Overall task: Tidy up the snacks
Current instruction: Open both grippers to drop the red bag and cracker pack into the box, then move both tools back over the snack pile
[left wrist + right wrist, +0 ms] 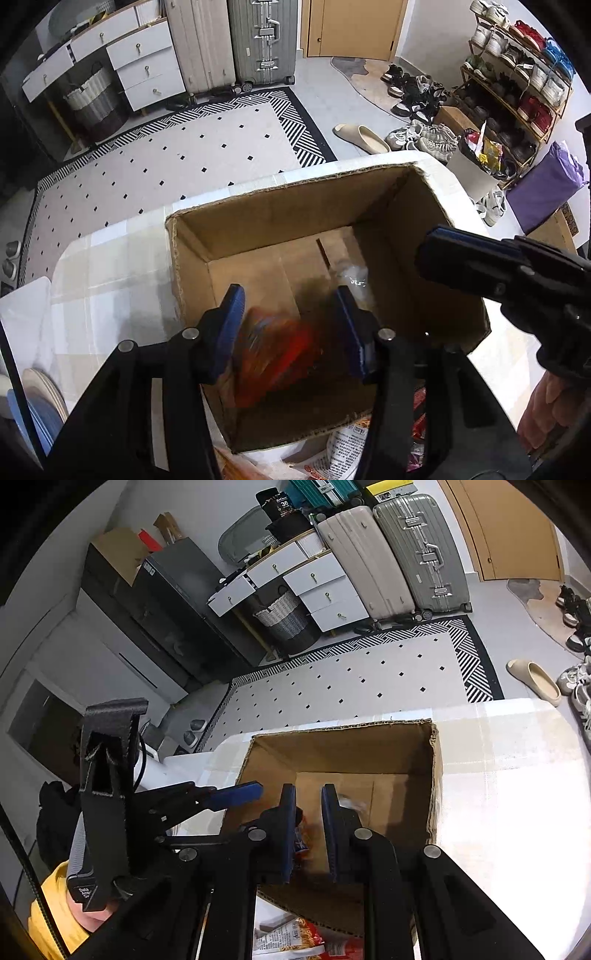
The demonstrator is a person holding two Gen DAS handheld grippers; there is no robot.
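Observation:
An open cardboard box [295,206] stands on a white table [110,258]; it also shows in the right wrist view [343,746]. My left gripper [291,325] is open above the box. A blurred red-orange snack packet [273,354] lies loose between and below its fingers, inside the box. A clear wrapped item [352,275] lies at the box's bottom. My right gripper [308,830] hangs over the box's near left part, fingers narrowly apart, with the same packet [301,843] seen below. The right gripper also shows in the left wrist view [461,254].
More snack packets [291,938] lie on the table in front of the box [343,450]. Stacked plates [40,398] sit at the table's left edge. Beyond the table are a patterned rug [184,155], suitcases [262,37], drawers and a shoe rack [517,81].

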